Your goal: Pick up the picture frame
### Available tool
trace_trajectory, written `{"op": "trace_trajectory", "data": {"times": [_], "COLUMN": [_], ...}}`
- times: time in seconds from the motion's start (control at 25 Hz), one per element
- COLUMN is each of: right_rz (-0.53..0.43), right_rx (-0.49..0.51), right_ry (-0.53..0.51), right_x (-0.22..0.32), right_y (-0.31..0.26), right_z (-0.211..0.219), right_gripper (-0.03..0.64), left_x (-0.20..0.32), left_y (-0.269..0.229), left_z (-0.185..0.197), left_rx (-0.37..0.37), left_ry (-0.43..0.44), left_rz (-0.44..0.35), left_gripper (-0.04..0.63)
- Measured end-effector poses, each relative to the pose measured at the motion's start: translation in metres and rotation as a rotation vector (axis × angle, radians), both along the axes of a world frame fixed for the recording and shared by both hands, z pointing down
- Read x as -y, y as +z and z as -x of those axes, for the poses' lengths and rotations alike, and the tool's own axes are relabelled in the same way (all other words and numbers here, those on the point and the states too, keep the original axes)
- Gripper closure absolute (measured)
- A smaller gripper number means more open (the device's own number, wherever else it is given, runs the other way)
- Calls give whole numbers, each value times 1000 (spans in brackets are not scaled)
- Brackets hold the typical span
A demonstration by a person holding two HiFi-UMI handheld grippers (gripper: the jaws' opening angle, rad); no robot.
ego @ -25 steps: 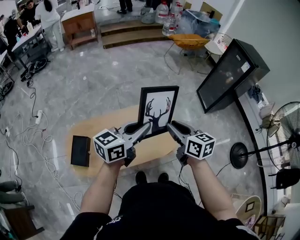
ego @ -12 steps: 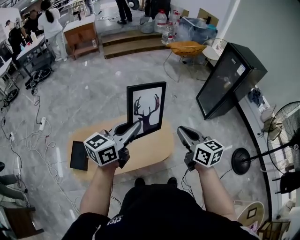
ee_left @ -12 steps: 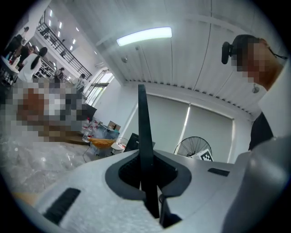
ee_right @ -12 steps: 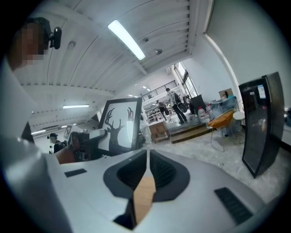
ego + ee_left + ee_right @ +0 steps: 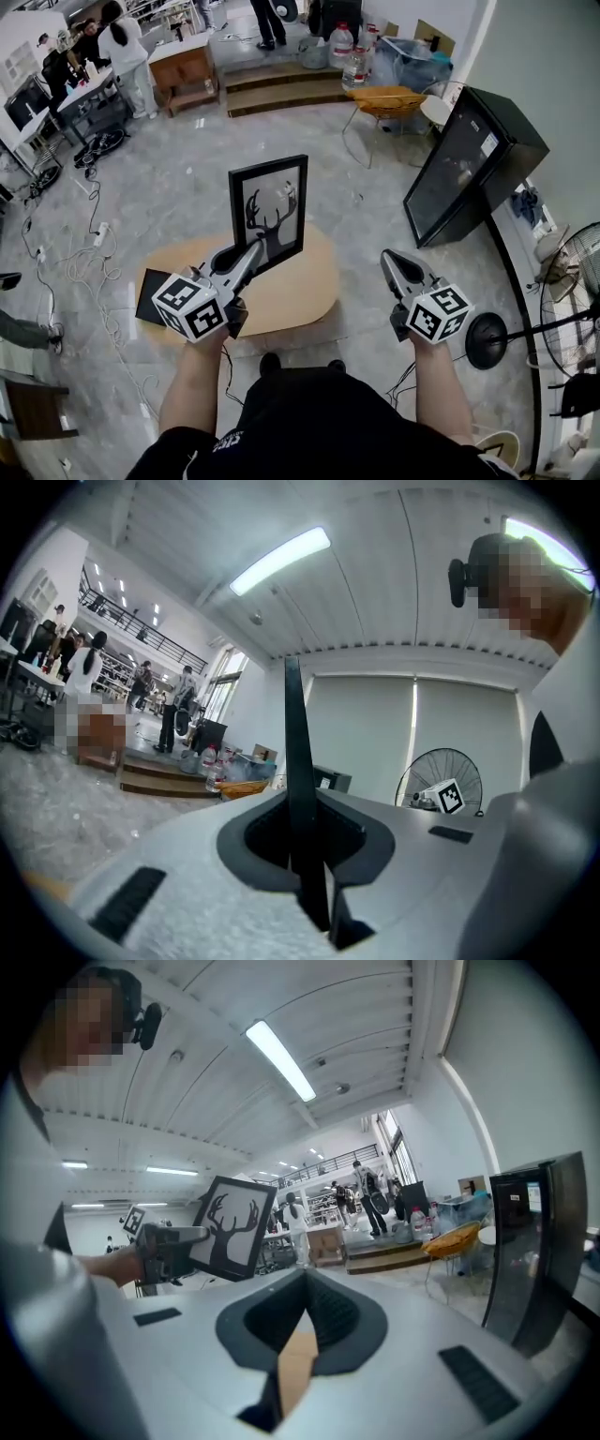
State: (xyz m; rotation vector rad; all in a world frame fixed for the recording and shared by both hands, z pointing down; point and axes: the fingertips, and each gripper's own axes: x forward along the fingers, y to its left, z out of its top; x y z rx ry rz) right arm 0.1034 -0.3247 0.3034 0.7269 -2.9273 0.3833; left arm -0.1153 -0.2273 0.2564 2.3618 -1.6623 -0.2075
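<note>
The picture frame (image 5: 267, 214) is up off the oval wooden surface (image 5: 305, 295) and stands nearly upright in the air above it, its deer print facing the person. The left gripper (image 5: 253, 251) has it: in the left gripper view the fingers (image 5: 169, 864) are almost closed, pinching the thin black border, which runs edge-on straight up between them. The hold sits low on the border, toward one bottom corner. The right gripper (image 5: 396, 261) is well apart to the right, its fingers closed on nothing.

The frame looks stiff and fairly light, since a single pinch keeps it upright without sag. Its border is narrow and smooth, so it is probably slippery, and a hold this low and off-centre leaves the tall part free to swing or twist. If the front is glazed, which the pictures do not settle, a knock against the surface could crack it. The safest hold is likely on the solid border, not the print, with a second pinch on the opposite side edge.
</note>
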Motion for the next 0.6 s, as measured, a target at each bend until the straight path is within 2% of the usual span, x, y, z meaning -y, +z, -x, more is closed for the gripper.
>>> {"op": "trace_trajectory", "data": {"times": [0.28, 0.6], "right_rz": [-27, -84], "right_rx": [19, 75], "right_ry": [-26, -16], "right_x": [16, 20], "right_y": [-1, -29], "right_z": [-45, -53], "right_gripper": [612, 612], "left_x": [-13, -21], "left_y": [-1, -6], "left_z": [-21, -17], "left_rx": [1, 111], "left_ry": [-137, -203], "left_rz": [3, 28], "left_gripper": [560, 560]}}
